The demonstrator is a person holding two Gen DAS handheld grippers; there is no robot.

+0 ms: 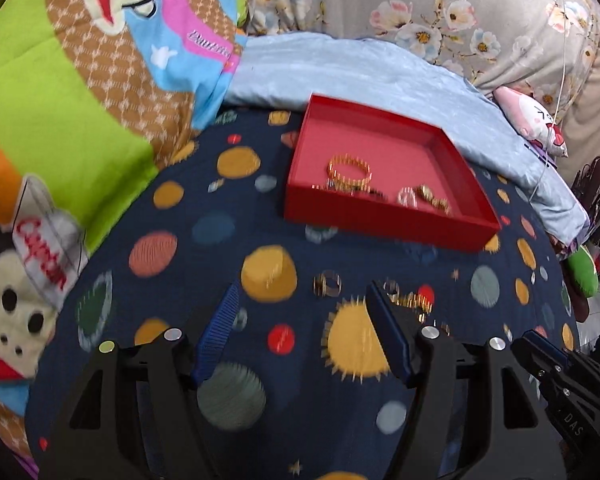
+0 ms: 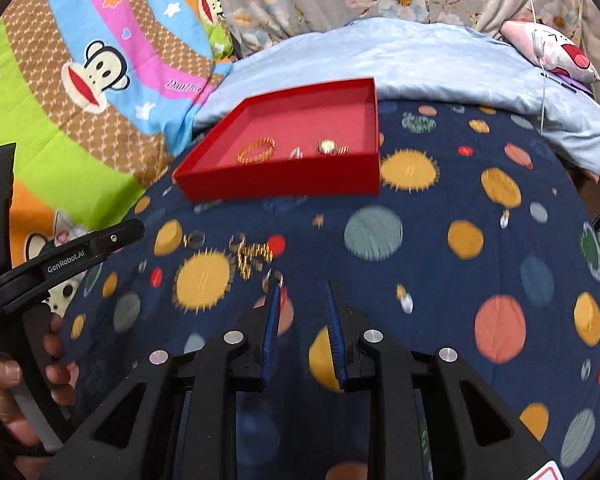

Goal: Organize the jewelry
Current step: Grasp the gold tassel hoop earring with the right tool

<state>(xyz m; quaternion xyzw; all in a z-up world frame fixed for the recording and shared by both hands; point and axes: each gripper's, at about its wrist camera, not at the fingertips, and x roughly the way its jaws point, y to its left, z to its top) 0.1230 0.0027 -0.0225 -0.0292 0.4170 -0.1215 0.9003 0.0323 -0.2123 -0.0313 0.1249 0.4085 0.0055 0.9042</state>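
Both views are a bit motion-blurred. The shallow red cardboard tray sits on the navy planet-print bedsheet, with a gold beaded bracelet, a small gold watch and a silvery ring lying inside it. Loose on the sheet in front of the tray: a plain ring and a tangled gold chain. The left gripper hovers with its blue pads wide apart, holding nothing. The right gripper has a narrower gap, also not holding anything, just beside the chain.
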